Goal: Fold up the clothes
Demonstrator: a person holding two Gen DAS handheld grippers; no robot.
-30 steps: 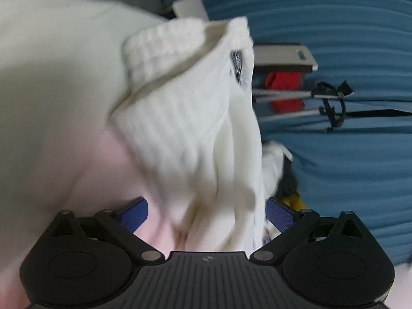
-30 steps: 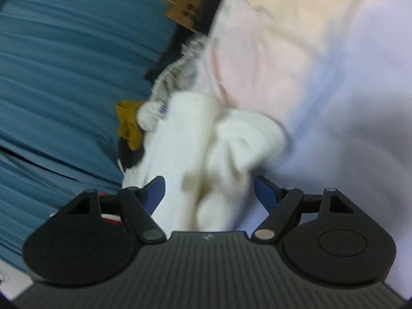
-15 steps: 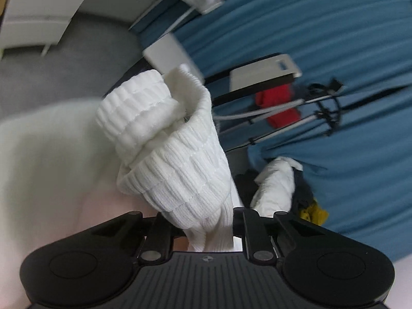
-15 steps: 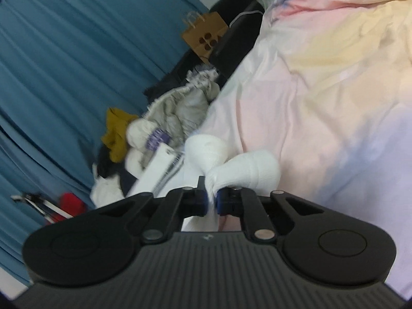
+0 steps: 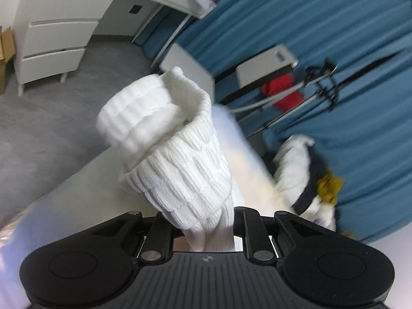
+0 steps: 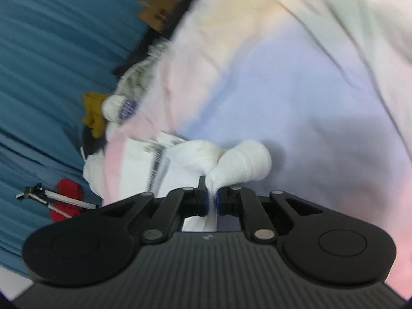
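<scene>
White ribbed knit garment (image 5: 180, 159) clamped in left gripper (image 5: 208, 228), jaws drawn narrow around a thick bunch of fabric; just closed on it. Fingertips and pads hidden under the knit, only black linkage arms visible each side. Cuff-like rolled end flopped up and left above the jaws, blurred at its left edge. Rest of garment cut off below the gripper body. Behind, left to right: white drawer unit (image 5: 51, 43), grey floor (image 5: 64, 118), red item (image 5: 283, 90) on a metal stand, blue curtain (image 5: 334, 25), heap of clothes (image 5: 306, 170) with a mustard piece, all smeared.

Right wrist view: right gripper (image 6: 211, 200) almost fully closed, blue pads (image 6: 204, 200) pinching a thin fold of the same white garment (image 6: 239, 164); just closed on it. Two rounded lumps bulging just ahead of the jaws, lying on or just over pastel bedsheet (image 6: 296, 90), contact not clear. Fabric below the pads hidden by gripper body. Left edge: blue curtain (image 6: 51, 38), mustard cloth (image 6: 94, 116), red item (image 6: 68, 198), brown paper bag (image 6: 157, 13) at top, heavily blurred.
</scene>
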